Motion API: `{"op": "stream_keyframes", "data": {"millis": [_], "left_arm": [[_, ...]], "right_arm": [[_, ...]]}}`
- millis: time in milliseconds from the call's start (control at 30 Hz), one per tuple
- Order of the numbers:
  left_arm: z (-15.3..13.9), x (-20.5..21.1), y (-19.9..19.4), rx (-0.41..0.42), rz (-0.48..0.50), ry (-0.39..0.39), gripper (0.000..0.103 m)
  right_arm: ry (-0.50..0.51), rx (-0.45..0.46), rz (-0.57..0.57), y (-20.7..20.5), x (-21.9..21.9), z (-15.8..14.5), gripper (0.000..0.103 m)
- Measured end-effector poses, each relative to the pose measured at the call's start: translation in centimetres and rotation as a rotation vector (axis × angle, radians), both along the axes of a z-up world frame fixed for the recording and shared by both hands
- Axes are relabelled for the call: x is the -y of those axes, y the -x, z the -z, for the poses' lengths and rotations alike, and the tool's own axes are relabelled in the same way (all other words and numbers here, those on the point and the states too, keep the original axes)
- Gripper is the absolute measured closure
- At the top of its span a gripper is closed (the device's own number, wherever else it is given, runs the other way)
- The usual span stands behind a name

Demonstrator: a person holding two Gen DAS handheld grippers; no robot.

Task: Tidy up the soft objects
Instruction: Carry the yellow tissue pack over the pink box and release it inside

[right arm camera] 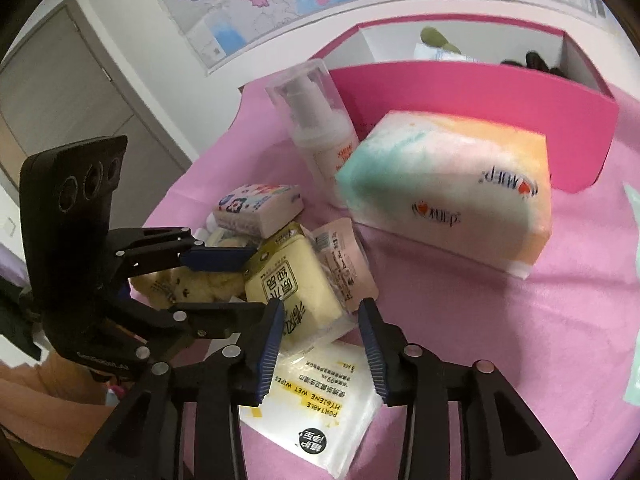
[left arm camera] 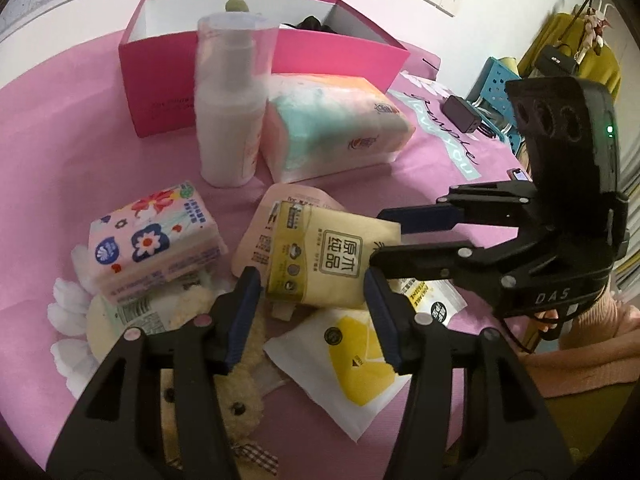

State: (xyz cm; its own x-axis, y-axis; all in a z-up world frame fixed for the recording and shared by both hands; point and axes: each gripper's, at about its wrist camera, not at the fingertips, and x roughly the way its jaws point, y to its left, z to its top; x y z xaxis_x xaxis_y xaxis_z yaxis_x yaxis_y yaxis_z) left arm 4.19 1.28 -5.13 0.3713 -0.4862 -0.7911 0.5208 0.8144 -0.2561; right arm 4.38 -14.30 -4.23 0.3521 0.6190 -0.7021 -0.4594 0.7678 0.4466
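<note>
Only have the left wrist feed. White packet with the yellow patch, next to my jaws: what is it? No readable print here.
Observer: The right wrist view shows its label. The white packet reads PORTABLE HYGIENE WET WIPES.
Operator: What's in the pink box? I see only a green thing and a dark thing.
Observer: There is also a pale blue-and-white pack in it, beside the green thing.
Operator: Is the right gripper on the yellow tissue pack?
Observer: The pack's near corner lies between its jaws. I cannot tell whether the pads press on it.
</note>
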Motion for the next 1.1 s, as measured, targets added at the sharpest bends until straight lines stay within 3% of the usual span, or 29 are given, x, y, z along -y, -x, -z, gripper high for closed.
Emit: {"op": "stream_keyframes", "data": {"millis": [200, 533, 833, 1100], "left_arm": [[-0.1, 0.7, 0.3, 0.007, 0.009, -0.021, 0.048], [-1.4, 2.1, 0.5, 0.048, -0.018, -0.024, 0.048], [-6.9, 4.3, -1.0, 0.183, -0.016, 0.027, 0.048], [-11.9, 7.3, -6.7, 0.283, -0.046, 0.040, 0.049]], "right_arm": [[-0.049, -0.039, 0.025, 0.0, 0.7, 0.5, 0.063], [-0.036, 0.028, 0.060, 0.5, 1.1, -1.1, 0.068], [-0.014, 0.195, 0.123, 0.2, 5.5, -7.1, 0.068], [-0.036, 0.296, 0.198, -5.1, 8.5, -11.7, 0.069]]}}
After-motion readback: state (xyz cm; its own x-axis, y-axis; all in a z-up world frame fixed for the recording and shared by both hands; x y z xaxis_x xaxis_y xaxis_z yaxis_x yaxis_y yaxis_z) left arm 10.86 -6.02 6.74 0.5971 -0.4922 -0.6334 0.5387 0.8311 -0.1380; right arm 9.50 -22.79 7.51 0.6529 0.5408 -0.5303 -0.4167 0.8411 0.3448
